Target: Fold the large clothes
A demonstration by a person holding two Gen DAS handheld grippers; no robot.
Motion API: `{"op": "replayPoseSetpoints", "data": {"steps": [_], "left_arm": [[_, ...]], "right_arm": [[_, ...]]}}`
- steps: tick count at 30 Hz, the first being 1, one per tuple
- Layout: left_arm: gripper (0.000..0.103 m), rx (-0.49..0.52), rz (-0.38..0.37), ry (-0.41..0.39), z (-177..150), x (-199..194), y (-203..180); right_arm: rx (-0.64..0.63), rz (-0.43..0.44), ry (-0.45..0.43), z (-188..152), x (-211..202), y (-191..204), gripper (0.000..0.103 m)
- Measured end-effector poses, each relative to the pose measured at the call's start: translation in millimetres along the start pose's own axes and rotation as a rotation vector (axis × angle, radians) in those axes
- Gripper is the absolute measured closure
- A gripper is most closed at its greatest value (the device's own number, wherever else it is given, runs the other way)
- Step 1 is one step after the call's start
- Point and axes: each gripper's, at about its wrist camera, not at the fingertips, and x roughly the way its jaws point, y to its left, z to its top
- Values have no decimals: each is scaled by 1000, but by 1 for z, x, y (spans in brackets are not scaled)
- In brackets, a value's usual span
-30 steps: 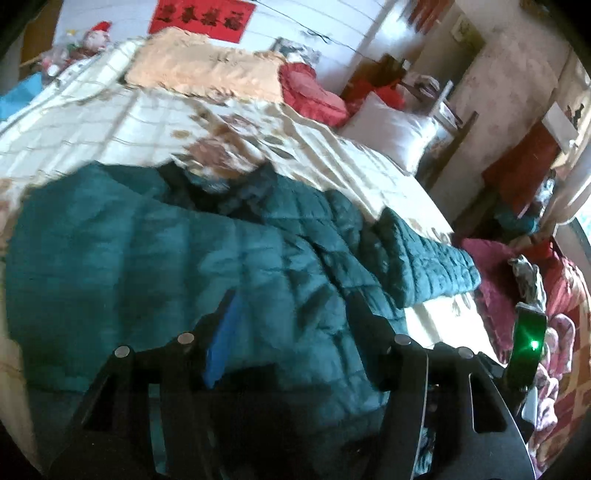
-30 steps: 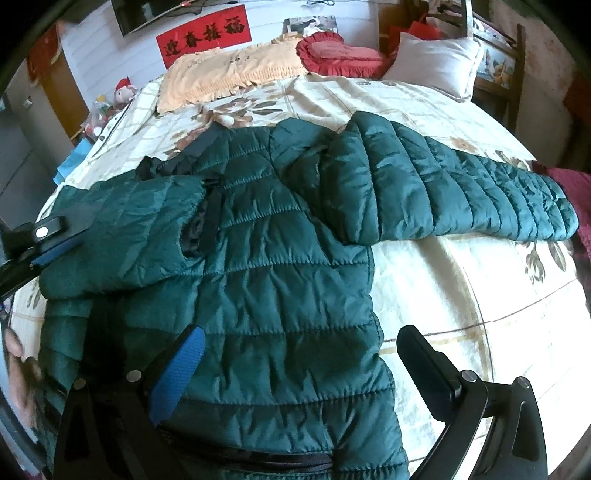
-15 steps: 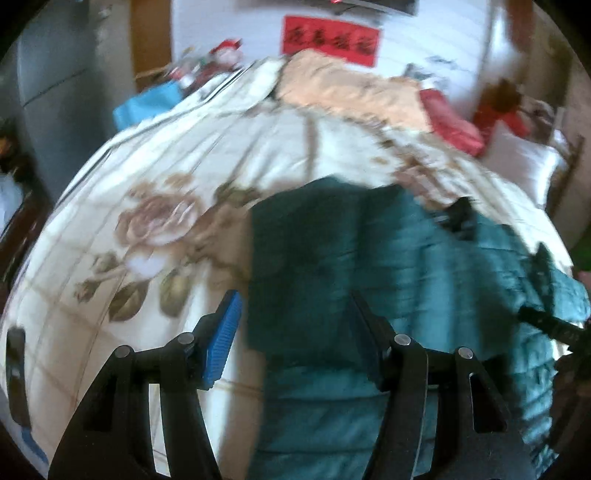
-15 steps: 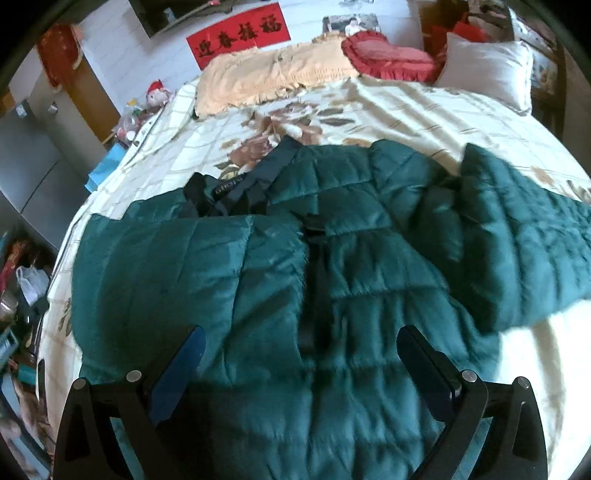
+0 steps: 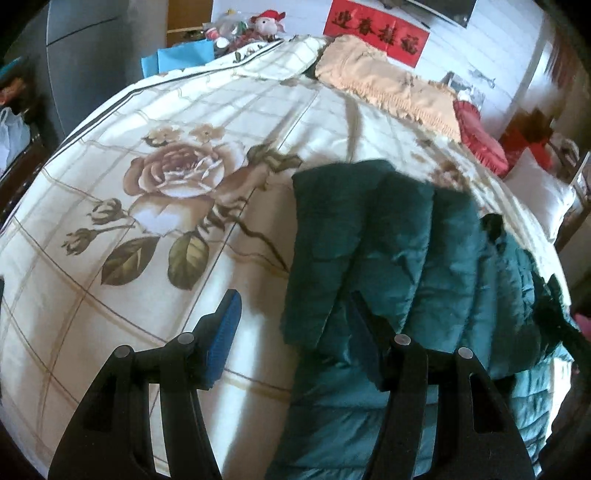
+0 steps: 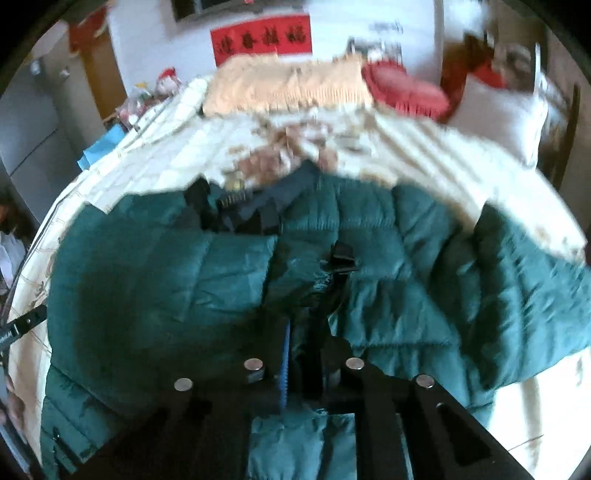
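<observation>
A dark green puffer jacket (image 5: pixel 406 240) lies spread on the bed, its left sleeve folded in over the front (image 6: pixel 147 277). My left gripper (image 5: pixel 295 299) hovers open at the jacket's left edge. Its blue-padded finger (image 5: pixel 225 325) is over bare quilt and the other finger is over the folded sleeve, with nothing pressed between them. My right gripper (image 6: pixel 303 328) sits at the jacket's centre front by the zipper line, its jaws shut with a pinch of green fabric between them. The right sleeve stretches off to the right (image 6: pixel 535 295).
The flowered cream quilt (image 5: pixel 147 147) covers the bed. A peach pillow (image 5: pixel 388 81), a red cushion (image 5: pixel 480 144) and a white pillow (image 5: pixel 543 192) lie at the head. A blue bag (image 5: pixel 184 59) and a stuffed toy (image 5: pixel 269 22) stand beyond the bed's left side.
My left gripper swung from over the jacket's middle to its left edge. My right gripper moved left to the jacket's centre front and its wide jaws closed on the fabric.
</observation>
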Motion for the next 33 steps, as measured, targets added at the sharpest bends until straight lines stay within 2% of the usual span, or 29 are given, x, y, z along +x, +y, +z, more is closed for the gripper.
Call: {"op": "replayPoseSetpoints", "data": {"steps": [6,10,14,16,18,23,25,26,27,29,33], "left_arm": [[44,11,-19,-32,8,-8,-19],[44,39,-16,-29,11,2,-36],[44,70,25,28,9,29,-49],[44,67,33,41,7,39,-51],[44,62,37,42,6,44,-51],[44,77,47,32,5,41,-54],[44,80,49,19,5,37,-55],[44,79,48,9,6,34,-56],[44,79,43,-3,6,31,-58],[44,84,36,-22,7,26,-61],[44,111,43,-31,9,27,-70]], "right_arm": [[1,-91,-103,19,-32,-24,95],[14,-150,-108,24,-32,-42,96],[-12,-267,-102,17,-15,-52,103],[36,-225,-59,14,2,-65,103],[68,-222,-19,8,14,-74,103],[166,-110,-23,3,-3,-78,102],[149,-67,-31,6,-15,-68,98],[136,-45,-35,7,-19,-61,87],[130,-28,-39,8,-21,-55,61],[129,33,-67,9,-26,-43,34],[46,66,-27,10,-12,-12,34]]}}
